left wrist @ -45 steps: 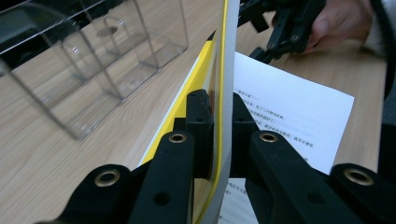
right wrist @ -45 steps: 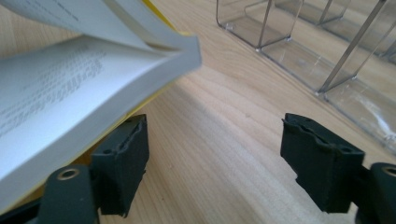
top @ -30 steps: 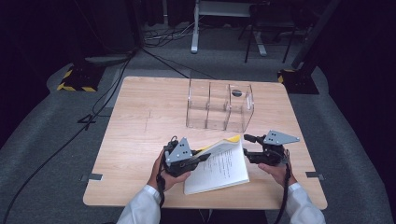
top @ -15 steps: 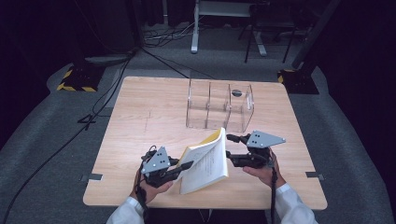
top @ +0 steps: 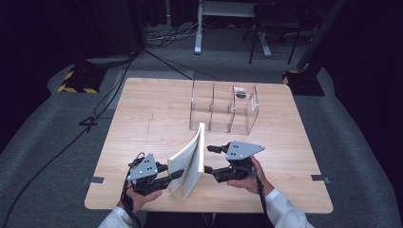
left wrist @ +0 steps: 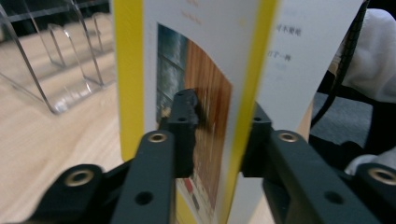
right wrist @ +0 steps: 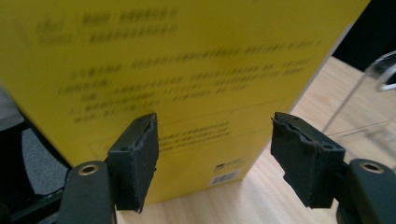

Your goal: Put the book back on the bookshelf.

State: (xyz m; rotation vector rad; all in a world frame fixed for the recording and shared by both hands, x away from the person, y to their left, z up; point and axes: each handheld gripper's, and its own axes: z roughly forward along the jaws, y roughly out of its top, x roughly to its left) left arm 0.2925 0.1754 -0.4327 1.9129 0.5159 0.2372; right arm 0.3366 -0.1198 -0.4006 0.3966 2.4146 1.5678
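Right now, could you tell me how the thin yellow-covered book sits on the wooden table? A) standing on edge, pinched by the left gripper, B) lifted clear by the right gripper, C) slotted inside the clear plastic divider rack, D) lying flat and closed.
A: the thin yellow-covered book stands on edge on the wooden table, the left gripper shut across its cover, the right gripper open beside it.

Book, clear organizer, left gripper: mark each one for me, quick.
book (top: 194, 159), high view, on its upright white page edge.
clear organizer (top: 223, 108), high view, on a middle divider wall.
left gripper (left wrist: 212, 133), left gripper view, between the fingertips clamping the cover.
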